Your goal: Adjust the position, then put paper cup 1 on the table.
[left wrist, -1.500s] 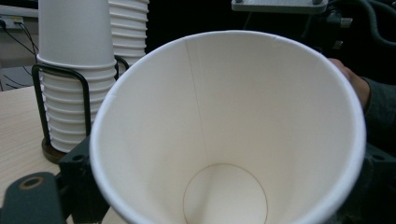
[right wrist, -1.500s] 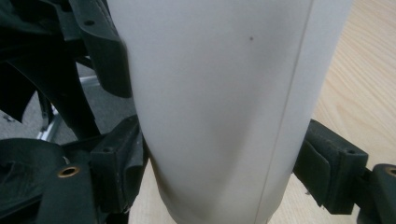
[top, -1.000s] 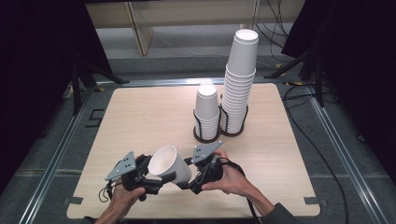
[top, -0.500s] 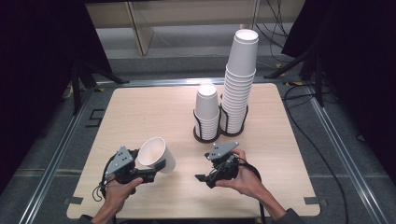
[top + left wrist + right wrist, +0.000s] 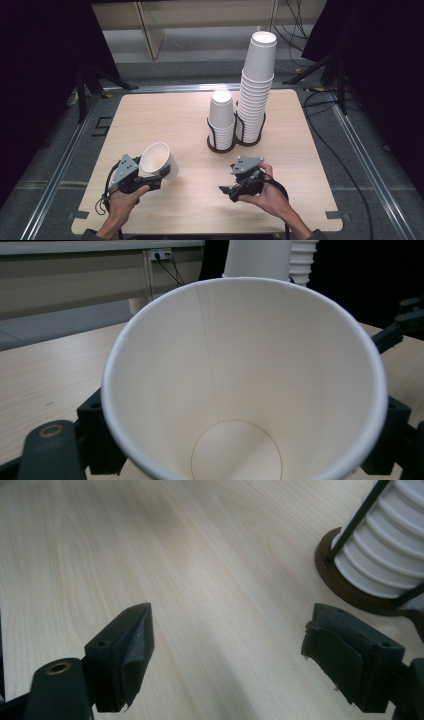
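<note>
A pale wood-grain bench (image 5: 165, 115) with rounded corners sat inside a grey metal rail frame (image 5: 65, 155). Grey floor (image 5: 180, 55) stretched beyond it to a light wooden cabinet (image 5: 200, 12). Black curtains (image 5: 40, 60) hung dark on both sides, and black cables (image 5: 345, 165) trailed across the floor at the right.

Two black grippers, left gripper (image 5: 150, 181) and right gripper (image 5: 227, 190), grey three-cornered top plates, trailing black cables

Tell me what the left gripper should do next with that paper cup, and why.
Probably carry the paper cup toward the short stack and turn it mouth-down. The left gripper grips it tilted, while both racked stacks sit upside down; the right gripper is open, empty.
</note>
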`<action>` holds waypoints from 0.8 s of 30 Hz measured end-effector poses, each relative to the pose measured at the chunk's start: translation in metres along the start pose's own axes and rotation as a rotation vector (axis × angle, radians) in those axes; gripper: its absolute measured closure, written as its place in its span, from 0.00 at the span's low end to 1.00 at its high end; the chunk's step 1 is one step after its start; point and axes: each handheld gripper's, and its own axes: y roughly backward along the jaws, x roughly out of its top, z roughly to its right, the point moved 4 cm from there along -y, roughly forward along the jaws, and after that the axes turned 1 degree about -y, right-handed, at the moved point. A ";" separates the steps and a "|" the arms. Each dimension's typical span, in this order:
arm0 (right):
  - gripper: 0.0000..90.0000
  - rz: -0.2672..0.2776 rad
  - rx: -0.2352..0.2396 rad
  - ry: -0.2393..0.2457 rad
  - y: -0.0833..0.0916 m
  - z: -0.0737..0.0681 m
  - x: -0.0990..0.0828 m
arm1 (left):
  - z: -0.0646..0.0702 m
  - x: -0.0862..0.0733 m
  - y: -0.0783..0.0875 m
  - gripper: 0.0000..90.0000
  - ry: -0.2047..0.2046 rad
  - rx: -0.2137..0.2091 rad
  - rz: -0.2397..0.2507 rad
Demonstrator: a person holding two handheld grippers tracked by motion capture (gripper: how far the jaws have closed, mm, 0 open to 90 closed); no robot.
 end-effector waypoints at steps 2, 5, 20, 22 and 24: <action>0.22 0.010 -0.018 -0.010 0.003 0.002 -0.003 | -0.005 0.000 0.001 0.18 -0.002 0.022 -0.004; 0.22 0.011 -0.024 -0.024 0.006 0.004 -0.007 | -0.012 -0.001 0.001 0.18 0.014 0.051 0.003; 0.20 -0.008 -0.041 -0.040 0.013 0.002 -0.022 | -0.032 -0.001 -0.004 0.18 0.033 0.108 -0.028; 0.20 -0.007 -0.046 -0.029 0.013 0.003 -0.023 | -0.036 -0.002 -0.007 0.18 0.038 0.110 -0.036; 0.20 -0.008 -0.046 -0.029 0.013 0.004 -0.023 | -0.038 -0.003 -0.009 0.18 0.035 0.113 -0.044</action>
